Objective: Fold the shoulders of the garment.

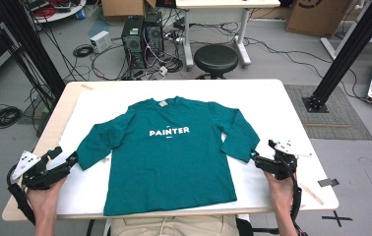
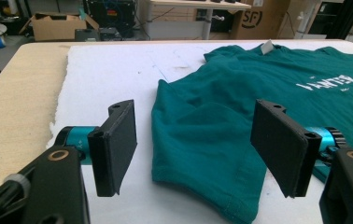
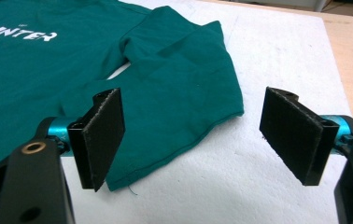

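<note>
- The left gripper (image 2: 193, 149) had its two flat black fingers (image 2: 116, 144) spread wide apart, holding nothing; the cuff end of one long sleeve (image 2: 202, 154) of the teal long-sleeved cotton shirt (image 1: 169, 152) lay on the surface between them, nearer the finger on that view's right and touching neither.
- The right gripper (image 3: 202, 140) likewise stood wide open and empty, its black padded fingers (image 3: 102, 135) flanking the hem of the other sleeve (image 3: 184, 102); the cuff edge ran past the finger on that view's left, and I could not tell whether it touched.
- In the high view, the left gripper (image 1: 71, 160) sat just beside the shirt's left cuff and the right gripper (image 1: 254, 157) just beside the right cuff, each held in a hand (image 1: 44, 199).
- The shirt lay flat, front up, with white lettering reading "PAINTER" (image 1: 169, 131) across the chest, collar away from the person.
- It rested on a white sheet (image 1: 267, 105) covering most of the pale wooden tabletop (image 1: 58, 110).
</note>
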`<control>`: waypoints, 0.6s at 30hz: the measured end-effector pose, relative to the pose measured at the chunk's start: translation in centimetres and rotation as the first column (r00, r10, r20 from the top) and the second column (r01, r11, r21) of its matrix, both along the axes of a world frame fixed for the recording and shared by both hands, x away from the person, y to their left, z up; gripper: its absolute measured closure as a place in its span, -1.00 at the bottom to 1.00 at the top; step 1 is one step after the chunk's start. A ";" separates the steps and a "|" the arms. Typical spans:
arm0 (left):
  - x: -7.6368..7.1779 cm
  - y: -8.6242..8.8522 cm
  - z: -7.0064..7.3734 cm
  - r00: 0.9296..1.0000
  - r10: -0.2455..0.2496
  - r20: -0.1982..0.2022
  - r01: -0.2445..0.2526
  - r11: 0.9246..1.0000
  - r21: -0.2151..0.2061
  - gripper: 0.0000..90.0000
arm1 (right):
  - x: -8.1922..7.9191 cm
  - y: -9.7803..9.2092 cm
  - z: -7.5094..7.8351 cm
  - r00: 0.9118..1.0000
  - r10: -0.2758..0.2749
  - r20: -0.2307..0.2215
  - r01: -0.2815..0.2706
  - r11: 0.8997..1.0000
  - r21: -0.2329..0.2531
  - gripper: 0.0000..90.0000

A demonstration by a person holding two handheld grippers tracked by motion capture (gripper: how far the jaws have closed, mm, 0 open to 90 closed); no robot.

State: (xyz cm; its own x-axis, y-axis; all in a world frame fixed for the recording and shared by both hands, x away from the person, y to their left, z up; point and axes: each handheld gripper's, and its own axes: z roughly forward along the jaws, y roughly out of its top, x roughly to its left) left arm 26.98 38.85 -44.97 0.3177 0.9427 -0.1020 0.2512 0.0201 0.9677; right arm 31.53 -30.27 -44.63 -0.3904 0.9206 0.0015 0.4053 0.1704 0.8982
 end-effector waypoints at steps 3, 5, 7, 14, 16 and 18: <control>0.0 0.1 0.0 1.000 -0.001 -0.002 0.001 1.000 -0.005 -0.30 | 0.0 0.1 0.0 1.000 0.000 0.002 0.000 1.000 -0.009 -0.49; 0.0 0.0 0.0 1.000 0.002 -0.001 -0.002 1.000 -0.003 -0.30 | 0.0 0.1 0.0 1.000 0.001 0.006 -0.001 1.000 -0.010 -0.49; 0.0 0.0 0.0 1.000 0.003 -0.002 -0.003 1.000 -0.001 -0.30 | 0.0 0.0 0.0 1.000 -0.002 0.002 0.002 1.000 -0.006 -0.49; 0.1 0.0 0.0 1.000 0.008 -0.014 -0.008 1.000 0.002 -0.30 | 0.0 0.2 0.0 1.000 0.004 0.002 -0.004 1.000 -0.020 -0.50; 0.2 -0.1 0.0 1.000 0.010 -0.017 -0.010 1.000 0.006 -0.30 | 0.0 0.1 0.0 1.000 0.003 0.004 -0.003 1.000 -0.018 -0.51; 0.2 -0.1 0.0 1.000 0.009 -0.022 -0.009 1.000 0.010 -0.30 | 0.0 0.1 0.0 1.000 0.002 -0.002 -0.002 1.000 -0.007 -0.51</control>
State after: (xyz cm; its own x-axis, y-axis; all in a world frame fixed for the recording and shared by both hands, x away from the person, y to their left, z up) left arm 27.19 38.74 -44.94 0.3068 0.9465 -0.1000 0.2727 0.0132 0.9620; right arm 31.52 -30.17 -44.64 -0.3918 0.9200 -0.0044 0.4072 0.1777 0.8959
